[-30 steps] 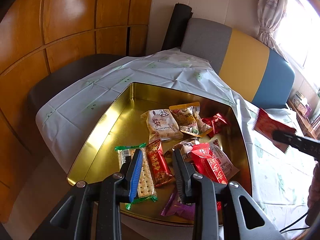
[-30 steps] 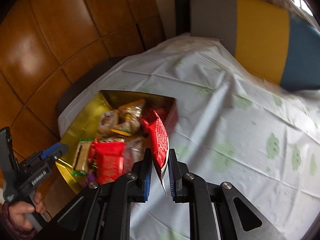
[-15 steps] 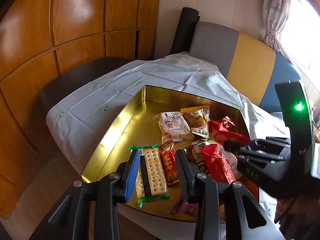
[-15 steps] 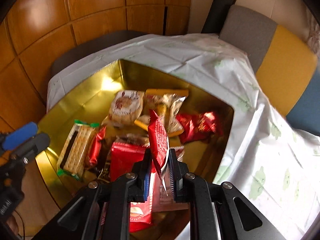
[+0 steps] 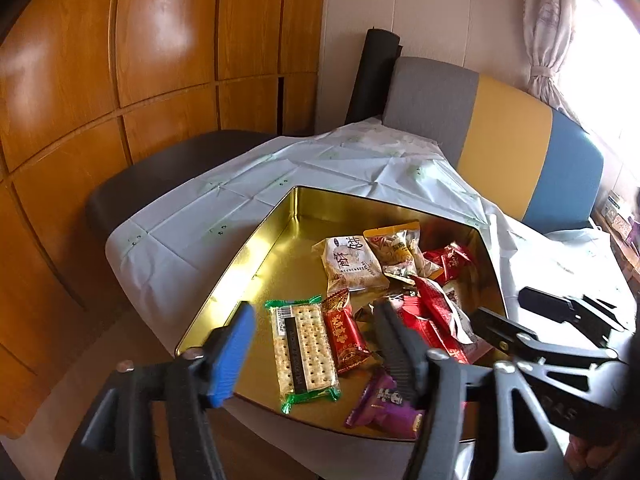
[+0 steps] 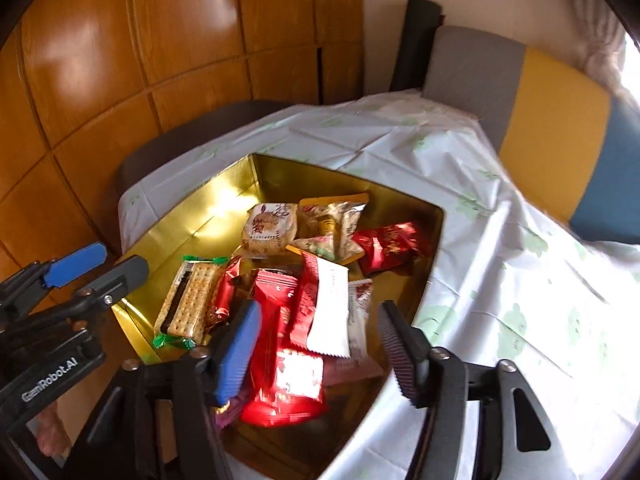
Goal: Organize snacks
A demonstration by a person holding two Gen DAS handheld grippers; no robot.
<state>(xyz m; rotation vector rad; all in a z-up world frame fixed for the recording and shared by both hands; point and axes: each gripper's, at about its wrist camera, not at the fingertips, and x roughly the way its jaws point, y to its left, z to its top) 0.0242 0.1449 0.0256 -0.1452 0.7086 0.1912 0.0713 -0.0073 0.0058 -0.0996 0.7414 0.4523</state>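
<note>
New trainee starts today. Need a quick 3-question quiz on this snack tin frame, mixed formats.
1. True or false: the right gripper is shut on a packet.
2. Multiple choice: the cracker pack lies A) on the tablecloth B) in the gold tin C) in the left gripper.
3. Fill in: the snack at the tin's near edge, beside the left gripper's dark finger, has a ____ wrapper.

Key: 1 false; 2 B; 3 purple.

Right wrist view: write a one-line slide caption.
Open right gripper above a gold tin of snacks, a red-and-white packet lying free on top.
</note>
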